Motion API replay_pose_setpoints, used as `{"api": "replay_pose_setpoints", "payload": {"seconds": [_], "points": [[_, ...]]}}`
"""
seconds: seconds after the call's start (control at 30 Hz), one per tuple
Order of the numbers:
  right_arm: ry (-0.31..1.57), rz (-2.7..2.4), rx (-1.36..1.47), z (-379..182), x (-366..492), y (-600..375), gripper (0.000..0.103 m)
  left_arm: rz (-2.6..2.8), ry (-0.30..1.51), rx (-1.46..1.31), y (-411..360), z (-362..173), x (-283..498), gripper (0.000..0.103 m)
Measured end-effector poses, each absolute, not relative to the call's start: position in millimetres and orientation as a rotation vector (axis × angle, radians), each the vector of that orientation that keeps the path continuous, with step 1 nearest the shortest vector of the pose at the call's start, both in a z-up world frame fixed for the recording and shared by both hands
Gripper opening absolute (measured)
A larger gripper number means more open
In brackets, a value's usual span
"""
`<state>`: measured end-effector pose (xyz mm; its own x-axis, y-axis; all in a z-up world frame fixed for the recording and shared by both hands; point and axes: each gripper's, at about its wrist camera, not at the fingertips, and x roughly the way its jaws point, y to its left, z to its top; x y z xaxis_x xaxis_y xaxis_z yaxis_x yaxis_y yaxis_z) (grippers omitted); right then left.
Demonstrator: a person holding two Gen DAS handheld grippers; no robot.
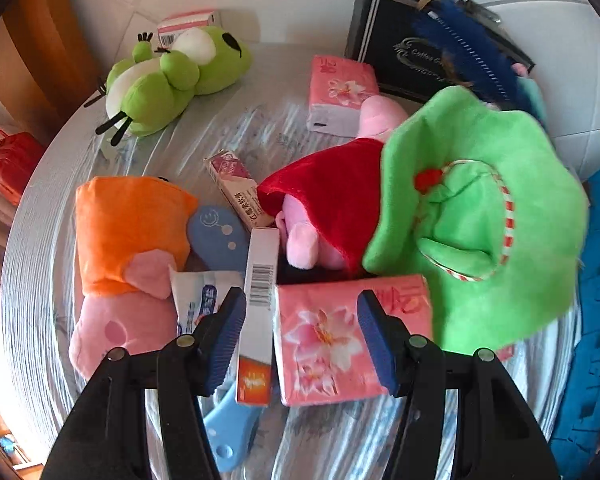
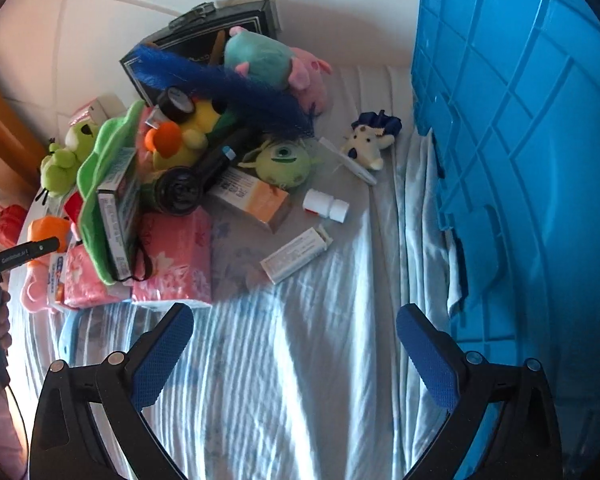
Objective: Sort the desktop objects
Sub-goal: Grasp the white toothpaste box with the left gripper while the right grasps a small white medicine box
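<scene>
My left gripper (image 1: 302,338) is open, its jaws standing on either side of a pink flowered tissue pack (image 1: 332,340) and a long white box with a barcode (image 1: 260,312). Around them lie a pink pig plush in an orange top (image 1: 128,248), one in a red dress (image 1: 324,208), and a green plush hat (image 1: 480,216). My right gripper (image 2: 296,354) is open and empty over bare striped cloth. Ahead of it is the pile: another pink tissue pack (image 2: 176,256), a white box (image 2: 296,256), a white pill bottle (image 2: 324,205), a green one-eyed plush (image 2: 284,162).
A big blue plastic bin (image 2: 532,160) stands at the right. A black framed box (image 1: 420,48) leans at the back against the wall. A green frog plush (image 1: 168,76) lies far left. A blue comb (image 1: 228,432) lies under the left gripper. The left gripper's body (image 2: 16,258) shows at the right view's left edge.
</scene>
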<state>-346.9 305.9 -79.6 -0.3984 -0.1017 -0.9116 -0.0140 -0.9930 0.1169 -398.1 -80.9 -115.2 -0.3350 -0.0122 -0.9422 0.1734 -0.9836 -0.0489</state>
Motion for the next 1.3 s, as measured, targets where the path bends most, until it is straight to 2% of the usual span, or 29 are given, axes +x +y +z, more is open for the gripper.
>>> {"api": "replay_pose_setpoints", "payload": {"seconds": [0.13, 0.3, 0.4, 0.47, 0.5, 0.53, 0.6, 0.7, 0.73, 0.77, 0.8, 0.83, 1.0, 1.3], "points": [[-0.229, -2.545, 1.801, -117, -373, 308, 0.103, -2.414, 0.183, 1.779, -102, -151, -415, 0.057], [-0.262, -2.504, 1.934, -161, -404, 309, 0.103, -2.455, 0.215, 1.783, -112, -171, -411, 0.057], [-0.331, -2.474, 1.966, -180, -419, 308, 0.103, -2.490, 0.125, 1.806, -99, -173, -396, 0.034], [-0.328, -2.455, 1.983, -188, -426, 305, 0.099, -2.471, 0.114, 1.835, -95, -178, -386, 0.031], [-0.323, -2.457, 1.996, -191, -430, 303, 0.088, -2.461, 0.111, 1.838, -95, -181, -382, 0.026], [-0.330, -2.463, 2.003, -194, -433, 302, 0.073, -2.454, 0.121, 1.844, -96, -184, -379, 0.024], [-0.355, -2.444, 2.018, -199, -441, 300, 0.058, -2.456, 0.184, 1.848, -103, -190, -376, 0.024], [-0.356, -2.432, 2.044, -207, -449, 295, 0.058, -2.473, 0.197, 1.843, -104, -188, -373, 0.024], [-0.325, -2.439, 2.053, -209, -450, 293, 0.055, -2.474, 0.192, 1.843, -104, -188, -372, 0.023], [-0.287, -2.445, 2.052, -210, -451, 290, 0.050, -2.475, 0.188, 1.846, -104, -187, -370, 0.023], [-0.226, -2.467, 2.046, -209, -450, 287, 0.031, -2.478, 0.185, 1.845, -103, -186, -368, 0.023], [-0.185, -2.475, 2.035, -208, -448, 285, 0.027, -2.483, 0.189, 1.836, -103, -183, -364, 0.022], [-0.146, -2.499, 1.950, -189, -425, 284, 0.027, -2.559, 0.153, 1.711, -100, -151, -337, 0.022], [-0.138, -2.633, 1.627, -98, -344, 277, 0.027, -2.740, 0.169, 1.431, -77, -72, -264, 0.022]]}}
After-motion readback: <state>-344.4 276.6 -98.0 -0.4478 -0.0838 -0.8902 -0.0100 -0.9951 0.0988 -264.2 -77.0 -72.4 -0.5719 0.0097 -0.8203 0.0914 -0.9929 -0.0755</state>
